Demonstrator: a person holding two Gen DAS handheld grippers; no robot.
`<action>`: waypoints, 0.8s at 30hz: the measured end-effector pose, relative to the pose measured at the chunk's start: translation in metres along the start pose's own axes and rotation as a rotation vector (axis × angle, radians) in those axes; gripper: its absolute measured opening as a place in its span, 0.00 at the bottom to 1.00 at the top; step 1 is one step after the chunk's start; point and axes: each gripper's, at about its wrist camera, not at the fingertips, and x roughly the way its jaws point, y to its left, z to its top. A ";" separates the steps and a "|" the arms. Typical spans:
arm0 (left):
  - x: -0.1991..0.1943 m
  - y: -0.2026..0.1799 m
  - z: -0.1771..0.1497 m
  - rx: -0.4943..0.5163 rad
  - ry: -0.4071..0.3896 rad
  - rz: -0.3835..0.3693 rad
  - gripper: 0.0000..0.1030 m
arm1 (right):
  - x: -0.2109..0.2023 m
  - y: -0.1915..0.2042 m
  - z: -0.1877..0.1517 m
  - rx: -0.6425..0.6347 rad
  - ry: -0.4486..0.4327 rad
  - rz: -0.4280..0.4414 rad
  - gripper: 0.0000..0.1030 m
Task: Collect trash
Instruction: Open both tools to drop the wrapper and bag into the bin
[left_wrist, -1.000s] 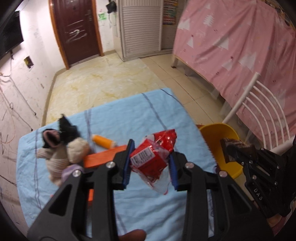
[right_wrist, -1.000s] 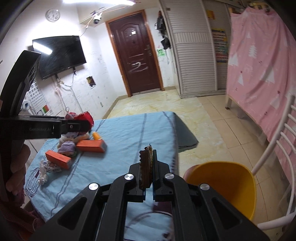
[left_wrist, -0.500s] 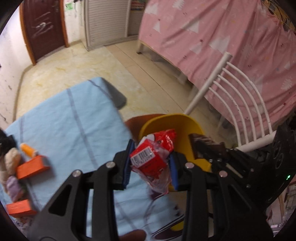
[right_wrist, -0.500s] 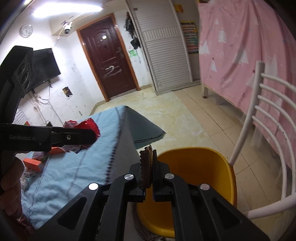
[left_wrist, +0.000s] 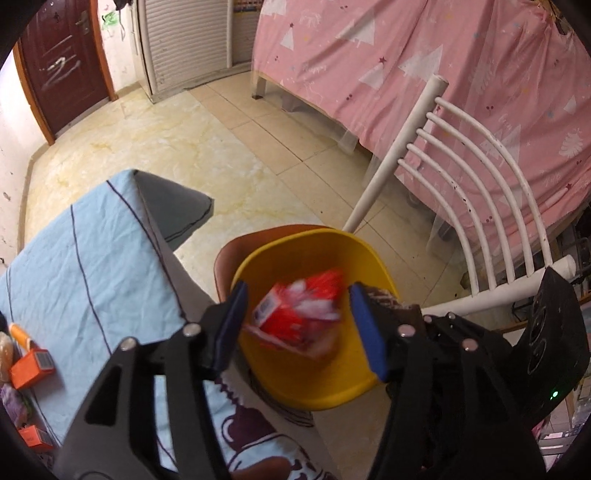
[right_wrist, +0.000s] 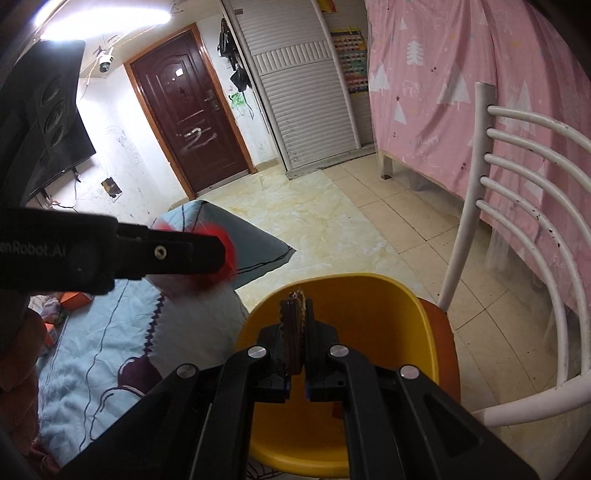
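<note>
yellow bin (left_wrist: 306, 387) | red-white wrapper (left_wrist: 295, 317) | light-blue cloth, dark stripes (left_wrist: 85, 258) | pink curtain, white trees (left_wrist: 406, 62)

Dark red door (right_wrist: 192, 125), white slatted cabinet (right_wrist: 306, 92), pink curtain (left_wrist: 461, 85), white chair (left_wrist: 476, 192), beige tiled floor (left_wrist: 177, 147).

Left hand-held gripper (left_wrist: 295, 325): black frame, blue pads (left_wrist: 364, 334), silver screws.
</note>
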 end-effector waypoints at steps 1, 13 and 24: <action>0.000 -0.001 0.001 -0.001 0.000 -0.001 0.60 | 0.000 -0.001 0.000 0.003 0.001 -0.003 0.00; -0.030 0.022 0.001 -0.060 -0.048 0.014 0.67 | 0.006 -0.002 0.003 -0.006 0.022 -0.042 0.02; -0.092 0.067 -0.011 -0.131 -0.139 0.009 0.81 | 0.015 0.012 0.011 -0.022 0.021 -0.051 0.85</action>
